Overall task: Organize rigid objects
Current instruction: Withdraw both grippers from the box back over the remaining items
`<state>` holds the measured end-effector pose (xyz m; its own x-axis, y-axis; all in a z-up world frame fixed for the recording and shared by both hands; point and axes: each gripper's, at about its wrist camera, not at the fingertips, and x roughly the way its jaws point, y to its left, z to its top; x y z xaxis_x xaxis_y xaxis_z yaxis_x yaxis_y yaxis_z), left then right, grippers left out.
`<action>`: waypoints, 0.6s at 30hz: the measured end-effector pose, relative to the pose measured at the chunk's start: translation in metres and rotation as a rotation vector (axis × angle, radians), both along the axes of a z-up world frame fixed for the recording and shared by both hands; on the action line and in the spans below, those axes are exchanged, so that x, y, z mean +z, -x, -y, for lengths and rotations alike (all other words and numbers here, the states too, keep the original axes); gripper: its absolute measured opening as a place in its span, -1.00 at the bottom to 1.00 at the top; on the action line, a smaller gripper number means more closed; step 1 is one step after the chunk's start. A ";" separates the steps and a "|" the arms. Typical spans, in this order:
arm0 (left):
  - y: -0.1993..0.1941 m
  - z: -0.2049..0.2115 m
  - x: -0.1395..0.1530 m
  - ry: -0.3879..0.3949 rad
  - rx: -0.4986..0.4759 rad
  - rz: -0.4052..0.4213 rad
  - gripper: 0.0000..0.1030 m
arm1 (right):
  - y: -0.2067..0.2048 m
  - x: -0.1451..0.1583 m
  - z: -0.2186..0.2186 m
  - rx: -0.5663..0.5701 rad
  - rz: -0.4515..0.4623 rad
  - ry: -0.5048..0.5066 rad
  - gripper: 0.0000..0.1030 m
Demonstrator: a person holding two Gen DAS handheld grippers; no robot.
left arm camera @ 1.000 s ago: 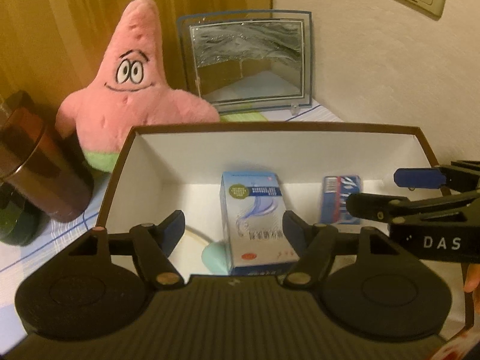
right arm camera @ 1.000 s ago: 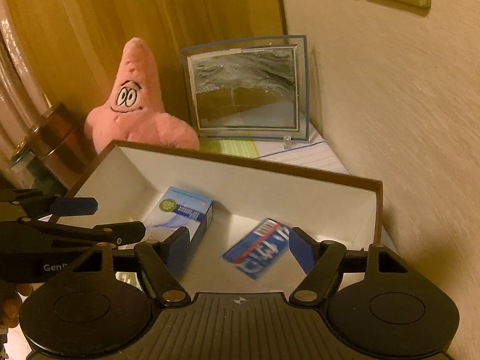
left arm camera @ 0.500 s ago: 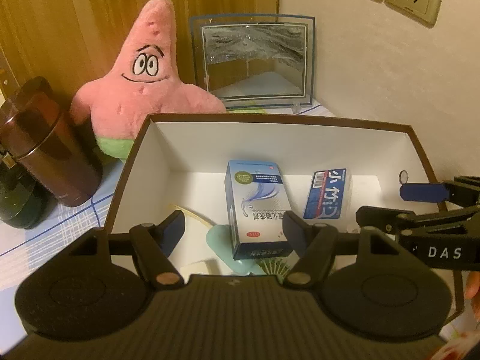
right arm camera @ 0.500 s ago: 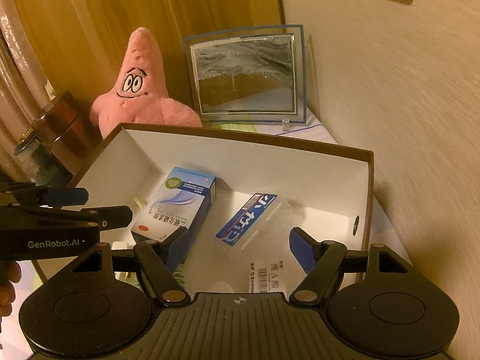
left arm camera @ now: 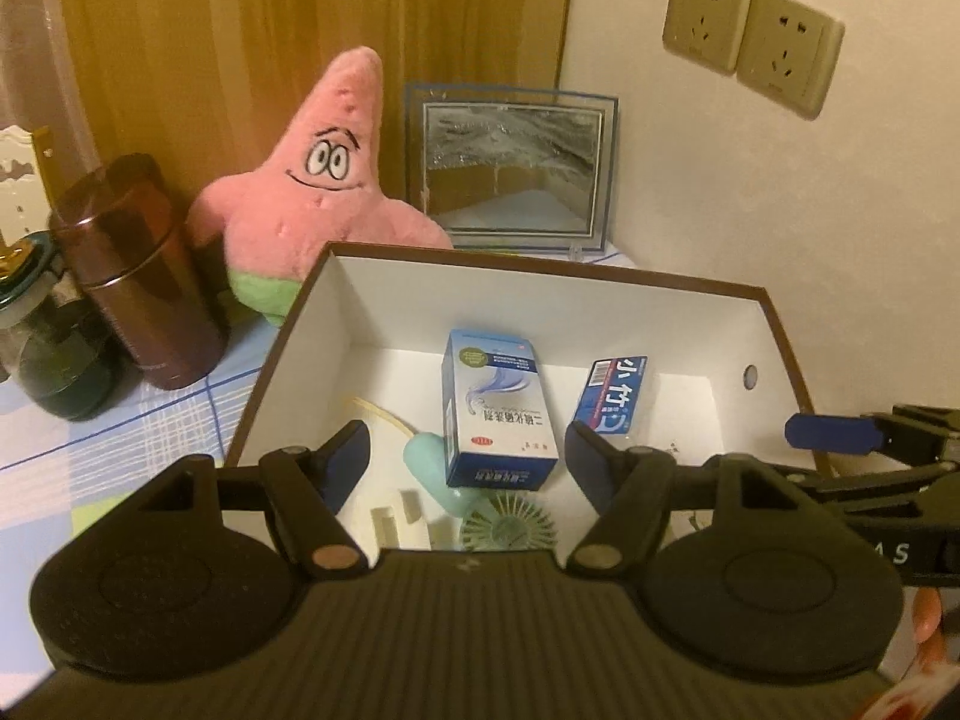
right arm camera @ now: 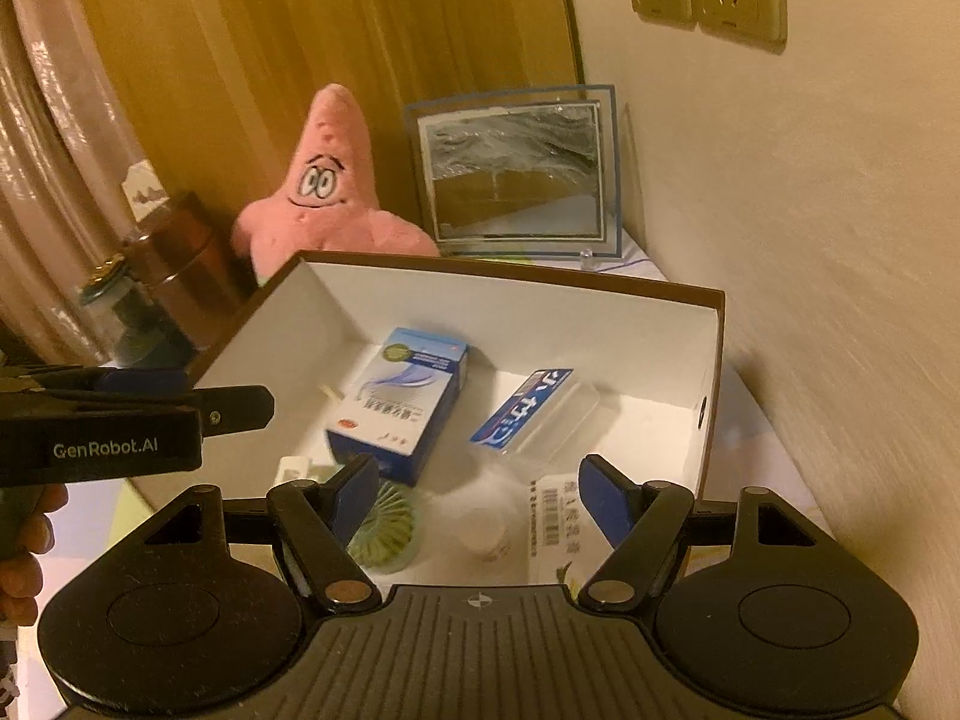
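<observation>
The brown-rimmed white box (left arm camera: 336, 312) fills the middle of both wrist views, open at the top, with the pink star plush (left arm camera: 318, 192), the glass picture frame (left arm camera: 510, 162) and a dark brown canister (left arm camera: 138, 276) standing behind it toward the upper left. Inside, a blue-and-white medicine carton (left arm camera: 498, 408) lies at the centre of the floor; to its right, apart from it, lies a slimmer blue packet in a clear sleeve (left arm camera: 612, 402). Below the carton, a mint-green hand fan (left arm camera: 510, 525) pokes out from under it, and in the right wrist view a small white bottle (right arm camera: 489, 540) and a barcoded label (right arm camera: 549, 516) sit at lower centre. The left gripper (left arm camera: 465, 462) hovers above the box's near edge with its jaws spread wide and nothing between them; the right gripper (right arm camera: 477, 492) is likewise wide apart and empty, with the bottle and label showing in its gap well below the pads. The rigid pieces look already gathered in the box, so the step in hand is probably pulling clear or going for another item. To do it well, I would lift straight up and away from the near wall so no finger clips the rim and tips the box, keep the two tools from crossing at lower right in the left view, and leave the carton undisturbed, since it rests on the fan and might slide.
</observation>
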<state>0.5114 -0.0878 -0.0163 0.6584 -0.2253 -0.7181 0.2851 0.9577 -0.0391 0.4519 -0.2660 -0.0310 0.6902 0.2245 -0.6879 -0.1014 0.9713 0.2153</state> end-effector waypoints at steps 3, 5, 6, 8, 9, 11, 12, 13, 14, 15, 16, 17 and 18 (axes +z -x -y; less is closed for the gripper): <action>0.018 -0.007 0.007 0.012 0.016 0.016 0.36 | 0.014 0.005 -0.004 0.011 0.007 0.000 0.43; 0.029 -0.012 0.010 0.027 0.023 0.024 0.36 | 0.024 0.008 -0.007 0.017 0.009 -0.002 0.43; 0.035 -0.015 0.012 0.033 0.026 0.027 0.36 | 0.028 0.009 -0.009 0.020 0.011 -0.003 0.43; 0.045 -0.019 0.014 0.037 0.029 0.034 0.36 | 0.038 0.011 -0.011 0.026 0.012 -0.006 0.43; 0.052 -0.021 0.016 0.039 0.031 0.037 0.36 | 0.043 0.012 -0.013 0.030 0.012 -0.007 0.43; 0.064 -0.025 0.018 0.041 0.037 0.043 0.36 | 0.052 0.013 -0.016 0.039 0.015 -0.008 0.43; 0.070 -0.028 0.018 0.044 0.040 0.045 0.36 | 0.057 0.013 -0.017 0.044 0.015 -0.008 0.43; 0.075 -0.030 0.019 0.049 0.042 0.047 0.35 | 0.063 0.014 -0.019 0.048 0.015 -0.008 0.43; 0.081 -0.033 0.019 0.055 0.044 0.048 0.35 | 0.068 0.014 -0.020 0.052 0.015 -0.007 0.43; 0.086 -0.035 0.019 0.057 0.047 0.048 0.35 | 0.073 0.014 -0.022 0.058 0.015 -0.006 0.43; 0.092 -0.036 0.019 0.058 0.050 0.048 0.35 | 0.078 0.014 -0.023 0.063 0.014 -0.005 0.43; 0.097 -0.038 0.019 0.059 0.051 0.046 0.35 | 0.082 0.014 -0.024 0.066 0.012 -0.004 0.43; 0.102 -0.040 0.020 0.060 0.052 0.046 0.35 | 0.086 0.014 -0.026 0.069 0.011 -0.004 0.43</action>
<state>0.4091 -0.0481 0.0035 0.7022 -0.2317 -0.6732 0.2378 0.9676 -0.0850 0.3658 -0.2402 -0.0175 0.6802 0.2749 -0.6795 -0.1709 0.9609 0.2177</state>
